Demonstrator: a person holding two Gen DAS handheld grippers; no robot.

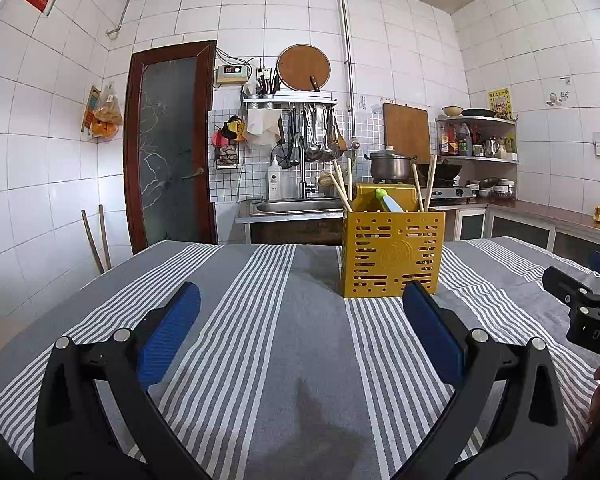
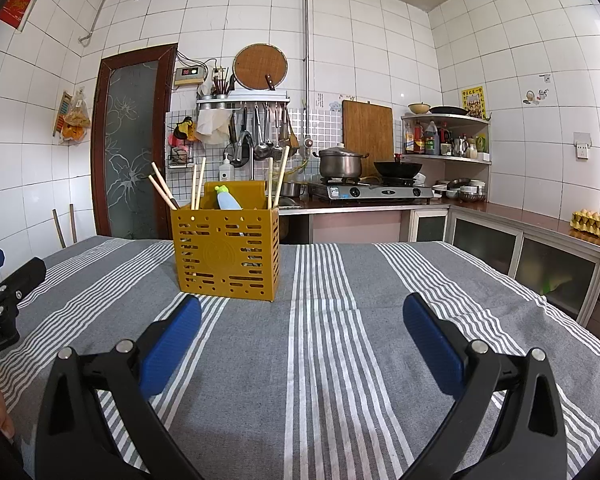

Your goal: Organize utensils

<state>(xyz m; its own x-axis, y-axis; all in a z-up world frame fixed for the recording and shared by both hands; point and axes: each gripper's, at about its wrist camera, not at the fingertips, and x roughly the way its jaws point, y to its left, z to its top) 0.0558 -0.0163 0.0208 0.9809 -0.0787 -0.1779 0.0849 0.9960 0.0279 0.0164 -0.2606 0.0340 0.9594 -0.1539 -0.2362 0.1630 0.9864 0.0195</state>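
On striped tablecloth (image 2: 340,340), yellow utensil holder (image 2: 226,254), chopsticks (image 2: 198,186) inside, emblem unreadable

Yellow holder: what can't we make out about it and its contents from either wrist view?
- Lower ends of the chopsticks: both views, hidden by the yellow holder front wall.
- Green-topped utensil: only its top shows; type unclear.
- Inner compartments: hidden by the walls, both views.
- Embossed round emblem on the front: too small to read.
- Holder's back side: faces away from both cameras.
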